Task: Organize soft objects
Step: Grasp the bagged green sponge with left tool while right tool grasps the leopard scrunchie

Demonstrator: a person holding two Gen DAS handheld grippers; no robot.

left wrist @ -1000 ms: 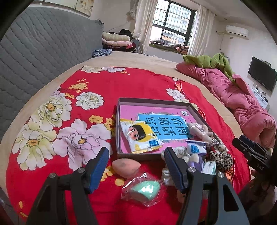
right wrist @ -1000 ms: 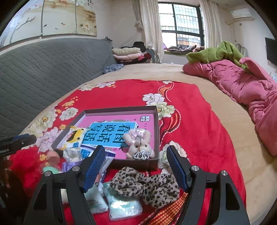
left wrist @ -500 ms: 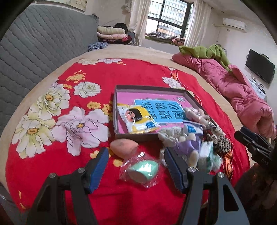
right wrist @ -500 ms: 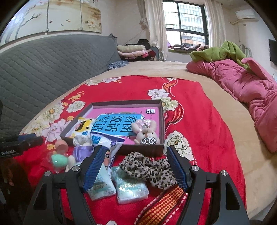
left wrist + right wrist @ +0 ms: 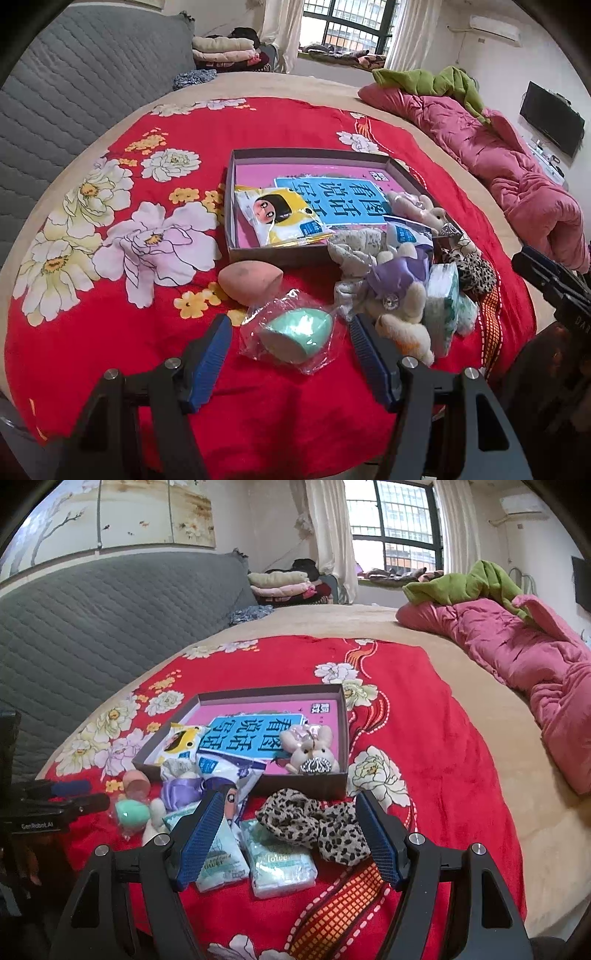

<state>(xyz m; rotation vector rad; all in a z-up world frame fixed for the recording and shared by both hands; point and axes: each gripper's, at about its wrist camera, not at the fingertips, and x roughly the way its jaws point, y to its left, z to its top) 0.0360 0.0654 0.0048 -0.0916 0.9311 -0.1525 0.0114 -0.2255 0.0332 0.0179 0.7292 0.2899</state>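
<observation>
Your landmark is the shallow dark box (image 5: 236, 206) lying open on the red floral blanket (image 5: 110, 350), and it reads as the collecting place, since a yellow cartoon-face packet (image 5: 280, 218) and a small plush rabbit (image 5: 308, 747) already lie inside it on a pink sheet; the loose soft things are heaped just outside the box's near wall, probably so that either hand can lift them in without a long reach; your left gripper (image 5: 288, 349) is spread wide and empty, its blue pads flanking the mint sponge in its clear bag (image 5: 295, 332), which sits in front of the box's near left corner, touching the bare peach sponge (image 5: 249, 277) beside it; that framing suggests the bagged sponge is your next pick; your right gripper (image 5: 286, 832) is likewise spread and holds nothing, hovering over a tissue pack (image 5: 282, 862) and the leopard-print scrunchie (image 5: 317, 825) just in front of the box's near right corner; the purple-bowed plush (image 5: 397, 291) lies between the two groups; as for writing, the blue panel inside the box carries large Chinese characters, "看图说话写话" as best I can read them; the tissue pack shows what looks like "lotus", too blurred to confirm; your left gripper's body, seen from the right wrist, is marked "GenRobot.AI".
</observation>
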